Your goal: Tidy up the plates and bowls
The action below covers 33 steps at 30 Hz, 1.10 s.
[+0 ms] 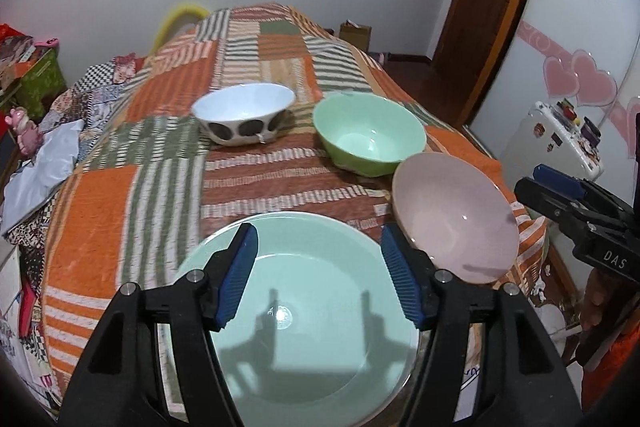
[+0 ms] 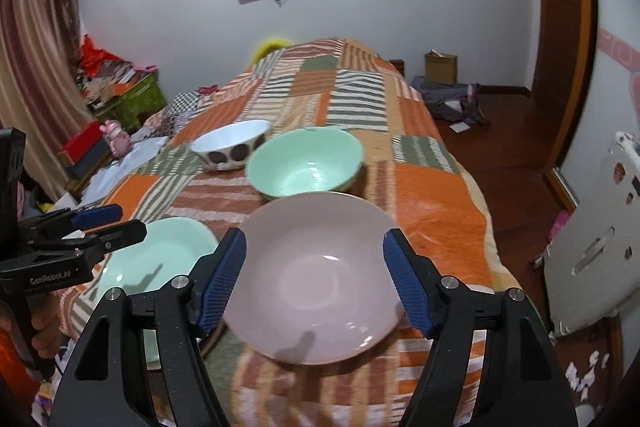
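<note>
My left gripper [image 1: 318,277] hangs spread over the mint plate [image 1: 312,319]; my right gripper [image 2: 314,281], also spread, straddles the pink bowl [image 2: 320,279] on the bed [image 2: 432,187]. I'd pinch one rim squarely, lift level, then nest it in the green bowl [image 2: 304,163].

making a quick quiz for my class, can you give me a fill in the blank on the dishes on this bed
1. The left gripper hovers open above the pale green ____.
2. The bowl between the right gripper's fingers is ____ in colour.
3. The white bowl has dark ____ on its outside.
4. The green bowl sits just behind the ____ bowl.

Missing words: plate; pink; spots; pink
</note>
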Tool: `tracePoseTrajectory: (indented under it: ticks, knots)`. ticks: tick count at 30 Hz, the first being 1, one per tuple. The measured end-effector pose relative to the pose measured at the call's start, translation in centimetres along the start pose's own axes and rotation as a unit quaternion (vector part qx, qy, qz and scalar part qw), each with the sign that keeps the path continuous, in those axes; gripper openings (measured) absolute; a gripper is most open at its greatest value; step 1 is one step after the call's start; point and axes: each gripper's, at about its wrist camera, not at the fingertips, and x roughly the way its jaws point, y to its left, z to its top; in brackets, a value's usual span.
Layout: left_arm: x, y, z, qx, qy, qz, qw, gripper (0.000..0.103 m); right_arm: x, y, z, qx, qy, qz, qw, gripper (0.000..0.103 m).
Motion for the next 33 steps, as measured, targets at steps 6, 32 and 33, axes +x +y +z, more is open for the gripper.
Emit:
tracePoseTrajectory:
  ticks: [6, 32, 33]
  knots:
    - [2.8, -2.2, 0.4, 0.019, 0.023, -0.013, 0.9995, 0.063, 1.1, -2.1, -0.6, 0.011, 0.014, -0.017, 1.000, 0.068]
    - [10.8, -6.6, 0.5, 0.042, 0.092, -0.062, 0.9929, 0.036, 4.6, -5.8, -3.2, 0.044, 0.082, 0.020, 0.995, 0.029]
    - [11.0, -6.6, 0.4, 0.042, 0.094, -0.064, 0.9927, 0.032, 4.6, -5.8, -3.2, 0.047, 0.083, 0.023, 0.995, 0.027]
